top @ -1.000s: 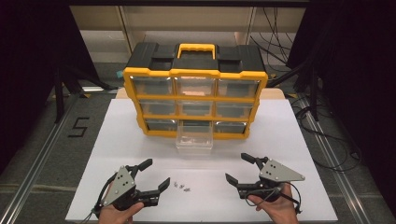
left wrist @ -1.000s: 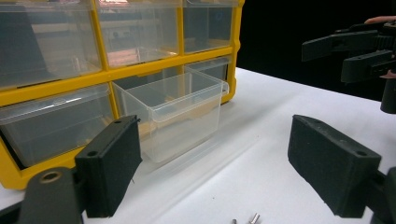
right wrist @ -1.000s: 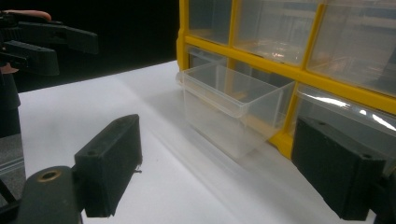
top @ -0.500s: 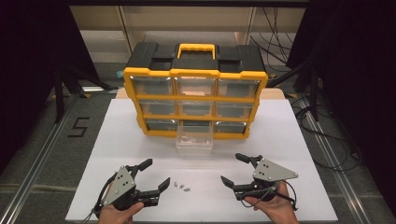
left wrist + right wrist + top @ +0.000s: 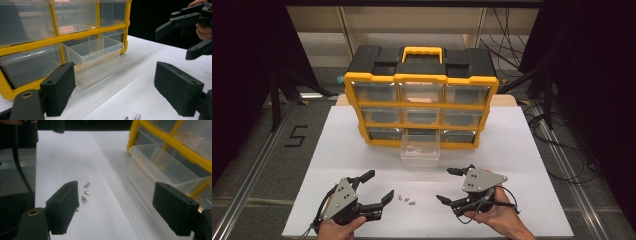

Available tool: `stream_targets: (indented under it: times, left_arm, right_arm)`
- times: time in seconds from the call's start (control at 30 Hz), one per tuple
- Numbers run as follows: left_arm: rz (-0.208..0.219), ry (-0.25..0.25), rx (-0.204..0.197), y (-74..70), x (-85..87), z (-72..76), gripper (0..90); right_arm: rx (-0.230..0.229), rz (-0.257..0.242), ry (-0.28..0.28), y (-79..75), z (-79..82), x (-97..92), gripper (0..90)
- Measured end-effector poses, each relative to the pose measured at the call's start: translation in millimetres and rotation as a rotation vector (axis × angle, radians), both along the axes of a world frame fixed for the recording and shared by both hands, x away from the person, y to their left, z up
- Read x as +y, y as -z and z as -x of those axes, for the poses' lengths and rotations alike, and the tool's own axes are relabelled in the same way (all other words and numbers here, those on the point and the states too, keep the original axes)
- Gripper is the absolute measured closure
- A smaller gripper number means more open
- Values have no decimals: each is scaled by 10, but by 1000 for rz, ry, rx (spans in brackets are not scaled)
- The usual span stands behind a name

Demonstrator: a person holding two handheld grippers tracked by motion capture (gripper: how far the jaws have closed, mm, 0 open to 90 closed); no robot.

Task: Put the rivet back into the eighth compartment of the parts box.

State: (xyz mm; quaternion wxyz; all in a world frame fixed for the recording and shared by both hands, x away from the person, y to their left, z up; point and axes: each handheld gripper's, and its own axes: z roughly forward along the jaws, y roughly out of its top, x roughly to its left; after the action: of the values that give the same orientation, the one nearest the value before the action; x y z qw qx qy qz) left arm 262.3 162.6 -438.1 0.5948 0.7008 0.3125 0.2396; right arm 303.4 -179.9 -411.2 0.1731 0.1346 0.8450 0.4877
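Observation:
Three small metal screws [image 5: 406, 200] lie on the white table [image 5: 512, 145] between my two grippers. My left gripper [image 5: 378, 184] rests at the near left, open and empty, its jaws wide in the left gripper view [image 5: 118, 90]. My right gripper [image 5: 445, 185] points left toward the screws [image 5: 85, 192]. It is open, its jaws [image 5: 118, 208] have just been closing slightly, and nothing is between them. A clear plastic drawer [image 5: 420, 149] stands pulled out of the bottom row of the yellow-and-black organizer [image 5: 421, 100].
The organizer fills the table's far middle, with several clear drawers shut. The pulled-out drawer [image 5: 97, 60] looks empty and juts toward me. Black cables [image 5: 562, 160] trail on the floor at the right. A "5" mark [image 5: 294, 136] is on the floor at the left.
My right gripper has moved left across the table, closer to the screws. The left gripper, the drawer and the screws have stayed where they were.

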Motion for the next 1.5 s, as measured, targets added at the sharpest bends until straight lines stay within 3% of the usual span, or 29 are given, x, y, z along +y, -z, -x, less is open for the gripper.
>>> stream_targets:
  times: [0.17, 0.27, 0.63, 0.87, 1.17, 1.5]
  left_arm:
    - [11, 4, -5, 5, -2, -3, 174]
    - [10, 3, -7, 3, 1, -3, 174]
    - [6, -1, -5, -6, 9, 13, 173]
    - [5, 3, -7, -5, 5, 13, 174]
    - [13, 3, -7, -6, 2, 15, 174]
    - [16, 4, -6, -7, 0, 17, 174]
  right_arm:
    - [15, 93, -104, -6, -35, 205, 291]
    - [57, 157, -115, 3, -72, 349, 319]
    - [134, 323, -217, 163, -206, 784, 393]
    - [131, 407, -253, 245, -267, 944, 450]
    - [167, 503, -325, 373, -333, 1157, 553]
    - [181, 585, -335, 493, -413, 1252, 652]
